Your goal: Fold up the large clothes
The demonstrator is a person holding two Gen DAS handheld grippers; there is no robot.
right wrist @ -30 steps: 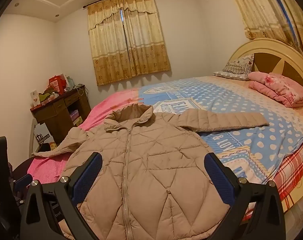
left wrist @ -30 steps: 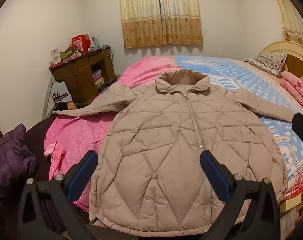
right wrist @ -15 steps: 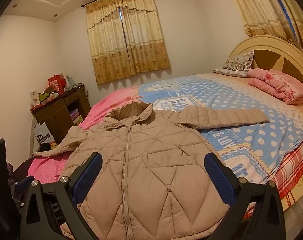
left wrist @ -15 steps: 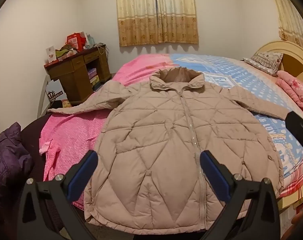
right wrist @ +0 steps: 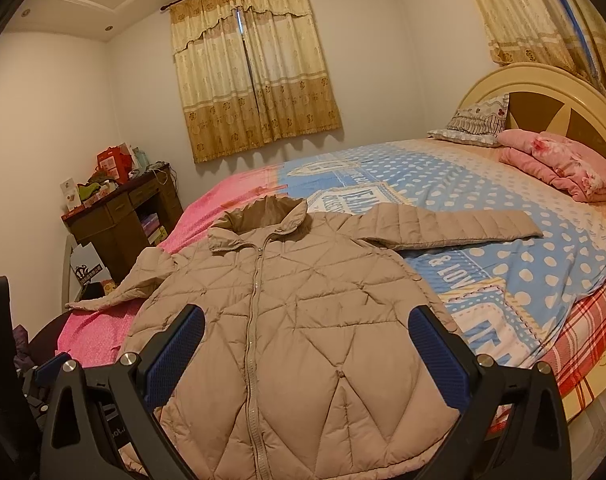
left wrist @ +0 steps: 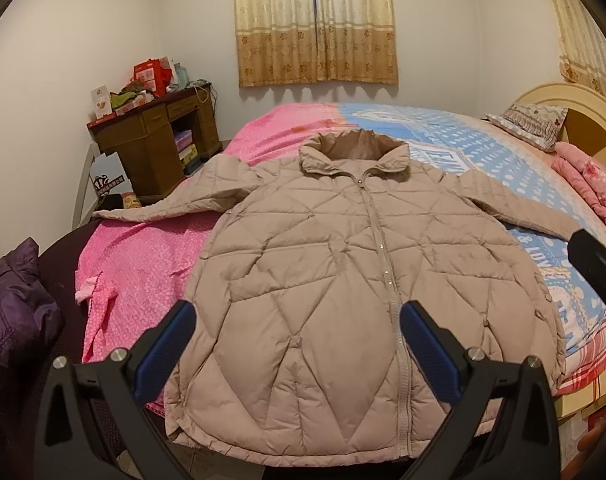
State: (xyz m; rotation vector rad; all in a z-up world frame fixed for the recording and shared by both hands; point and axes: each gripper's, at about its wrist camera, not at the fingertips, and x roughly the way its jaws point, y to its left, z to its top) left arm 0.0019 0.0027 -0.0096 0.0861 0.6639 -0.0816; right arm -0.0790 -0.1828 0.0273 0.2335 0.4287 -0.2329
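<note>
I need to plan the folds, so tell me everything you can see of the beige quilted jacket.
The beige quilted jacket lies face up and flat on the bed, zipped closed, with a row of snaps beside the zipper. Its puffy fabric is stitched in diamond shapes. The collar stands open toward the curtains; both sleeves spread outward. The hem hangs slightly over the near bed edge. Neither gripper touches it.

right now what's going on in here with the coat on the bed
A person holds a two-finger gripper in each hand over a beige quilted puffer jacket spread face up on the bed, zipped, with both sleeves stretched out sideways. The left gripper and right gripper are both open and hang above the hem end, holding nothing. No fold has been made yet, so the folding is just about to start.
</note>
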